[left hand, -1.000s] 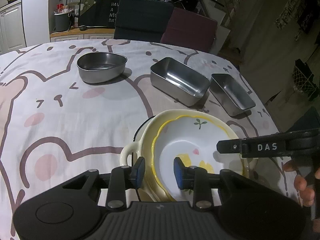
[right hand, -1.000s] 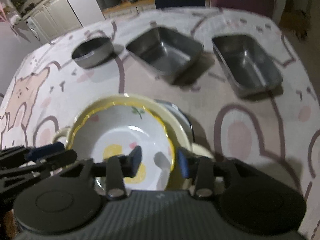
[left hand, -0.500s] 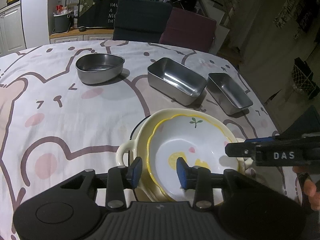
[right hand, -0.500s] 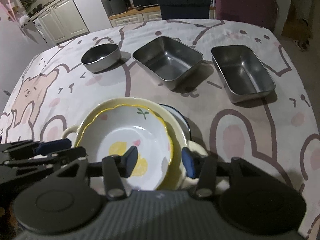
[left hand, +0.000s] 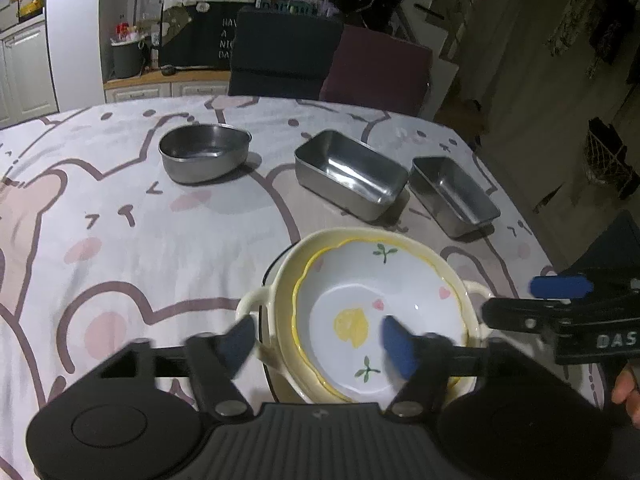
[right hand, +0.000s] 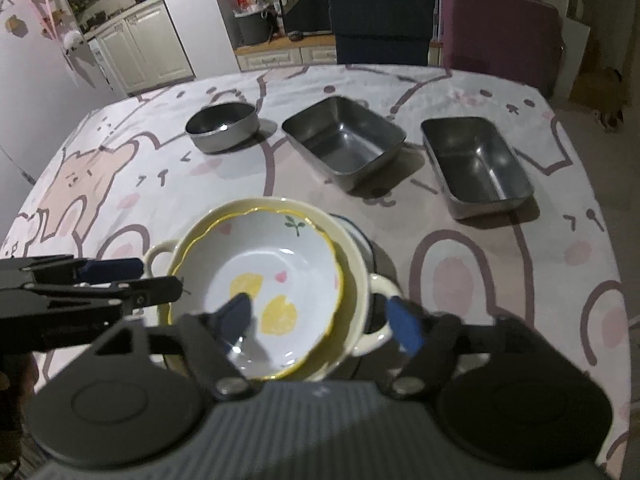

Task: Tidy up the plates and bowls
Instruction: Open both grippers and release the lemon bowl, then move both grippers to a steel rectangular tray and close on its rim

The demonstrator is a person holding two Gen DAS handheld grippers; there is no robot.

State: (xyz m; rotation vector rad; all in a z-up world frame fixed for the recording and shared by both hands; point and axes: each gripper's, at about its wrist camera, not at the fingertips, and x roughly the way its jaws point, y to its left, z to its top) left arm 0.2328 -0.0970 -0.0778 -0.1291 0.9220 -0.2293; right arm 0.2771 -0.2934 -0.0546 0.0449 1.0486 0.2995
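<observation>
Stacking is partly done: floral bowl sits nested in cream handled dish near the table edge. Left gripper and right gripper have just opened, clamping nothing. Three steel containers remain separate beyond.

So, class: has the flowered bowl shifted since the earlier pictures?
No. The flowered bowl sits nested in the cream handled dish, equally near the rectangular steel tins; only the cameras shifted.

Flower bowl nested in handled bowl, near edge of table. Behind (left to right): round bowl, large tin, small tin.
</observation>
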